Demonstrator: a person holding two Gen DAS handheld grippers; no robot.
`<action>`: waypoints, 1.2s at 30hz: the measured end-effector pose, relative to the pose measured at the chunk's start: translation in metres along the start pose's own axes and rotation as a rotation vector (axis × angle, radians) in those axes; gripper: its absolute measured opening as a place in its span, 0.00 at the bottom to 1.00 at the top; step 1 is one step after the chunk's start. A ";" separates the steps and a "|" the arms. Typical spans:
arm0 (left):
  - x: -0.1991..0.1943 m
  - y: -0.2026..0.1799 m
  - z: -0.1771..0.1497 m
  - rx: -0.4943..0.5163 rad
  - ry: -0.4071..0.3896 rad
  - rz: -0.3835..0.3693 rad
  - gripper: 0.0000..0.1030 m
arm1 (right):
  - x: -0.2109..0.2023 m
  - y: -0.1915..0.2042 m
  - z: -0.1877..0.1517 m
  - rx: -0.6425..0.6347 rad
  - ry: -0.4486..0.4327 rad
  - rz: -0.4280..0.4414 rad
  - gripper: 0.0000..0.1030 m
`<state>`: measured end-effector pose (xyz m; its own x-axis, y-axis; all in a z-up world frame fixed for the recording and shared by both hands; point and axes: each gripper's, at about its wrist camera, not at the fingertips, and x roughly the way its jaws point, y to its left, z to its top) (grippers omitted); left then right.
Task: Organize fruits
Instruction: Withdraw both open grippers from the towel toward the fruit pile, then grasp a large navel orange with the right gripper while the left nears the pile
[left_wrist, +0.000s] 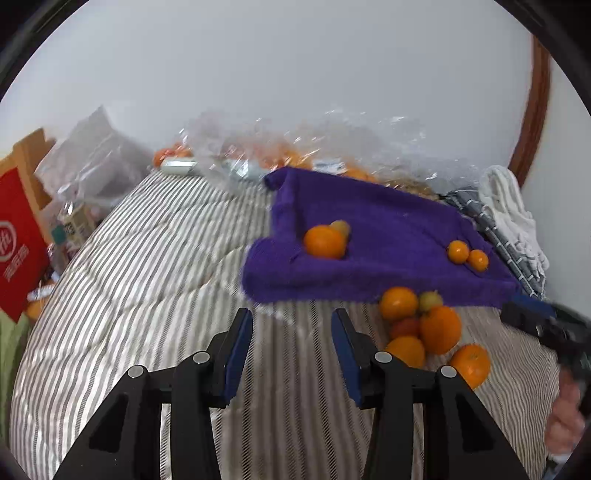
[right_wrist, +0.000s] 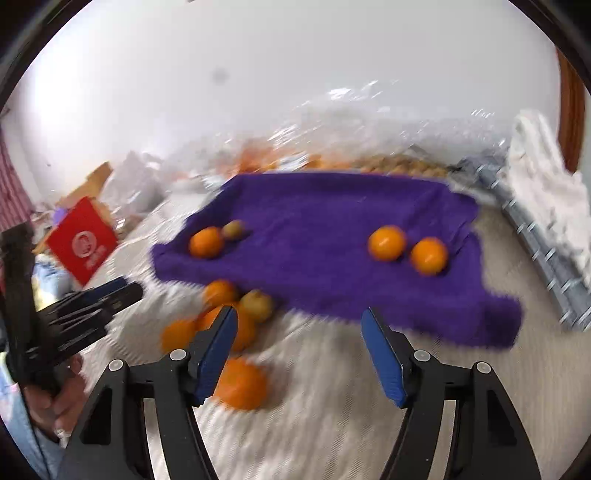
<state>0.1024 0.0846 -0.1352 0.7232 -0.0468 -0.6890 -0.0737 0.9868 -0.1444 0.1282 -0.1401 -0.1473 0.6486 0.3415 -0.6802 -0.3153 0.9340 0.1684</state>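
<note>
- Loose pile of oranges (left_wrist: 439, 328) on the striped bed (left_wrist: 147, 258), just in front of the purple towel (left_wrist: 388, 229).
- Four more fruits lie on the towel in two pairs, well apart.
- Left hand-held gripper (left_wrist: 291, 354): jaws parted, nothing between.
- Right hand-held gripper (right_wrist: 299, 354): jaws wider apart, empty, above the bed beside the pile.

A red box (left_wrist: 16, 236) stands beside the striped bed (left_wrist: 147, 258). Clear plastic bags (left_wrist: 332, 140) lie along the wall, white cloth (left_wrist: 513, 210) beside them.
</note>
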 end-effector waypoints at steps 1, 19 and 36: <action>0.000 0.004 -0.001 -0.016 0.004 0.010 0.41 | 0.000 0.006 -0.006 -0.005 0.014 0.017 0.67; -0.003 0.015 -0.004 -0.057 -0.002 0.041 0.41 | 0.027 0.035 -0.046 -0.082 0.113 -0.107 0.41; 0.009 -0.004 -0.012 0.034 0.090 -0.082 0.41 | -0.019 -0.013 -0.049 -0.118 -0.033 -0.202 0.40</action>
<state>0.1009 0.0788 -0.1490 0.6608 -0.1396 -0.7374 0.0077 0.9837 -0.1794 0.0861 -0.1638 -0.1714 0.7284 0.1541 -0.6676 -0.2545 0.9655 -0.0548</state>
